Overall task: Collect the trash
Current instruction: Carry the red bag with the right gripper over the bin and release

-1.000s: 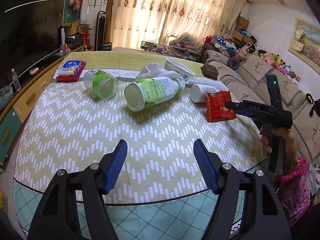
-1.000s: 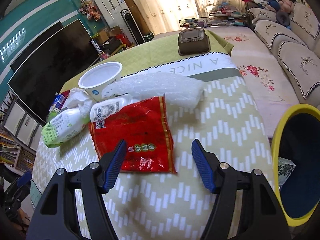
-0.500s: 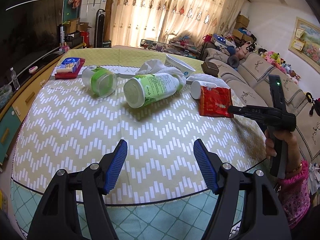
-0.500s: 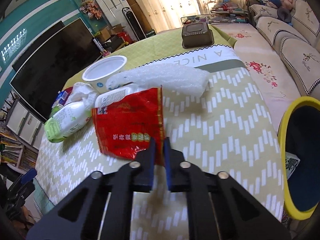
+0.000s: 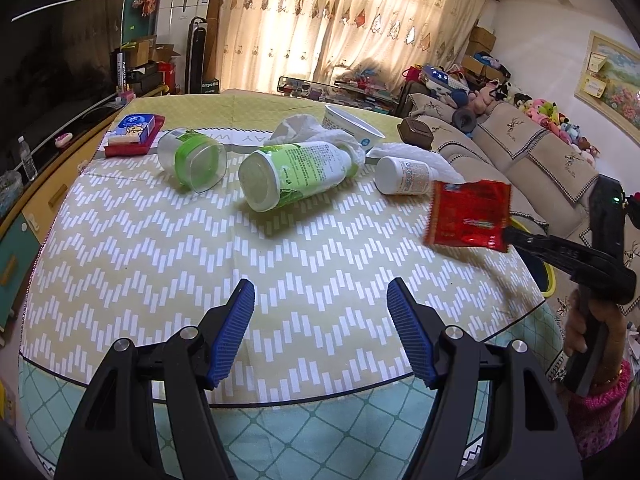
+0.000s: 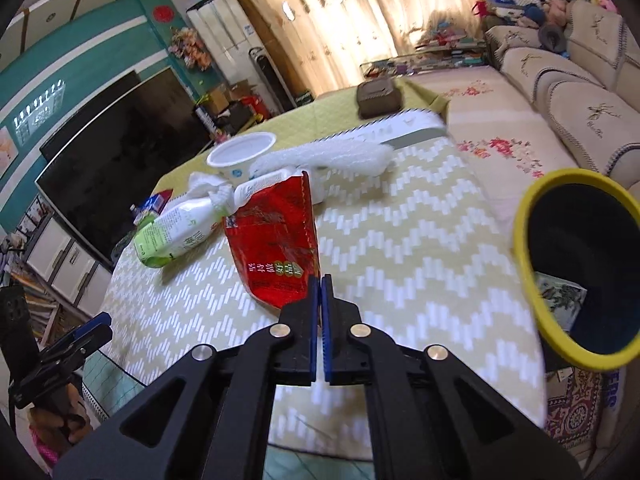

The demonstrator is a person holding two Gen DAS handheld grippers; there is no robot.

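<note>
My right gripper point(image 6: 320, 286) is shut on the corner of a red snack wrapper point(image 6: 276, 240), which hangs lifted above the table's right side; the left wrist view shows the same wrapper point(image 5: 468, 214) in the air, pinched by the right gripper point(image 5: 509, 236). A yellow-rimmed bin point(image 6: 576, 264) stands to the right of the table. My left gripper point(image 5: 320, 308) is open over the near part of the tablecloth, holding nothing. Still lying on the table are a green-labelled bottle point(image 5: 296, 174), a clear green-lidded jar point(image 5: 192, 158), a small white bottle point(image 5: 404, 174), a white cup point(image 5: 352, 132), crumpled tissue point(image 5: 304, 128) and bubble wrap point(image 6: 328, 156).
A red tray with a blue tissue pack point(image 5: 134, 134) sits at the table's far left, a brown box point(image 5: 416, 132) at its far right. A sofa point(image 5: 528, 152) runs along the right, a TV and cabinet point(image 5: 52, 92) along the left. The zigzag tablecloth point(image 5: 160, 264) lies bare near me.
The right gripper closed on the red wrapper's edge and lifted it off the table toward the right. The left gripper stayed still and open.
</note>
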